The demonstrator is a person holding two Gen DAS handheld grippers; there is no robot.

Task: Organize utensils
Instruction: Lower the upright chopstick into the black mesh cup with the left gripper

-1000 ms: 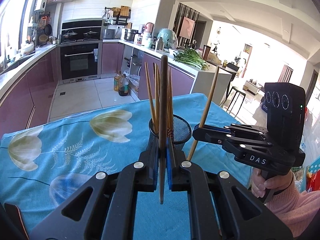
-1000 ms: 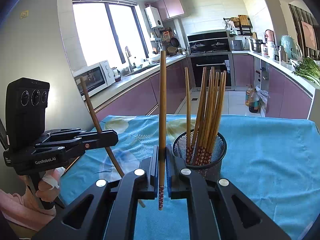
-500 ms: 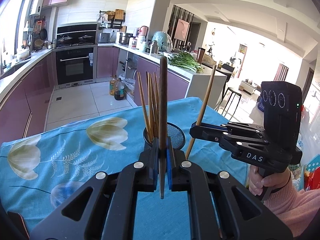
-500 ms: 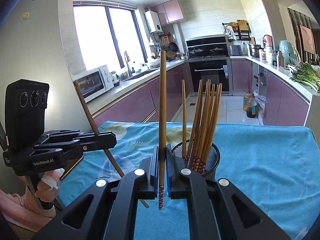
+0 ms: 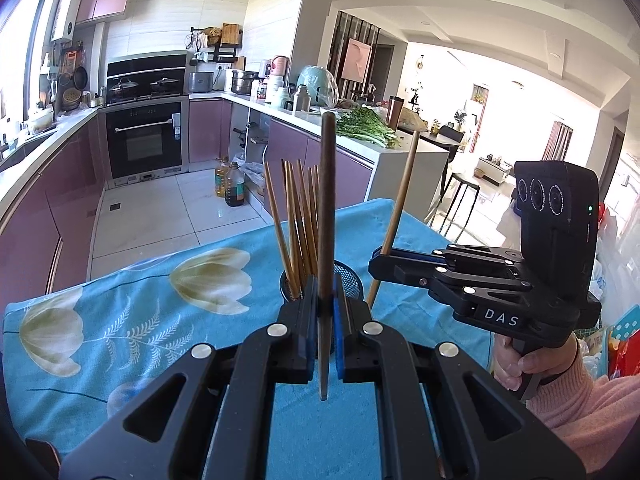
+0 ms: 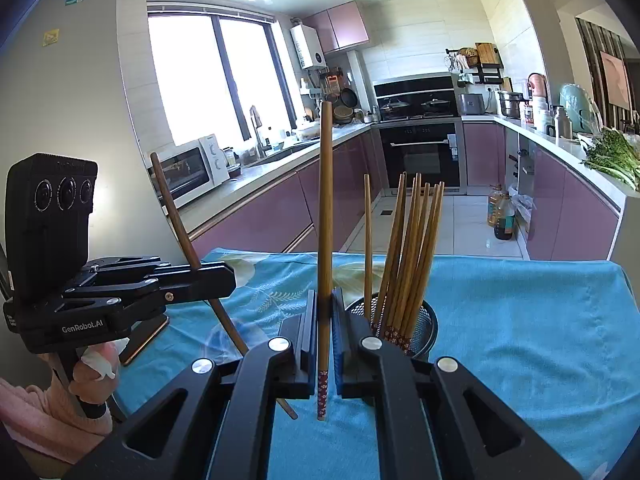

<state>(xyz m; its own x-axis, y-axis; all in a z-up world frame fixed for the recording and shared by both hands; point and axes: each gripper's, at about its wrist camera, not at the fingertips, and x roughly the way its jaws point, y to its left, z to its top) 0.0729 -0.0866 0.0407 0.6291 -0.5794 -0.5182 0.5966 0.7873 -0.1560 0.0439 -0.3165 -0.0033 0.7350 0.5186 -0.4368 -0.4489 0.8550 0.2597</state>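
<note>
I have both grippers clamped, one chopstick each. Left gripper (image 5: 325, 334) is closed tight on a dark chopstick (image 5: 326, 208), held upright, its lower end poking out below the blue pads (image 5: 336, 328). Right gripper (image 6: 325, 332) is pinched on a lighter chopstick (image 6: 325, 200), also upright, its patterned red end hanging below the jaws.

The mesh cup (image 6: 422, 326) sits on the blue floral cloth (image 6: 520, 320), just ahead of both grippers. It holds a bundle of chopsticks (image 6: 412, 248), leaning a bit, patterned ends down in the cup. From the left wrist view the cup (image 5: 352, 280) is partly hidden behind my fingers, bundle (image 5: 296, 224) sticking up to the left of my stick.

Both held sticks are clear of the cup, neither one inside it. Each gripper shows in the other's view, off to the side, a hand (image 5: 520, 364) in a pink sleeve on the right handle. A dark flat thing (image 6: 146, 336) lies on the cloth under the left gripper; I can't tell what it is.
</note>
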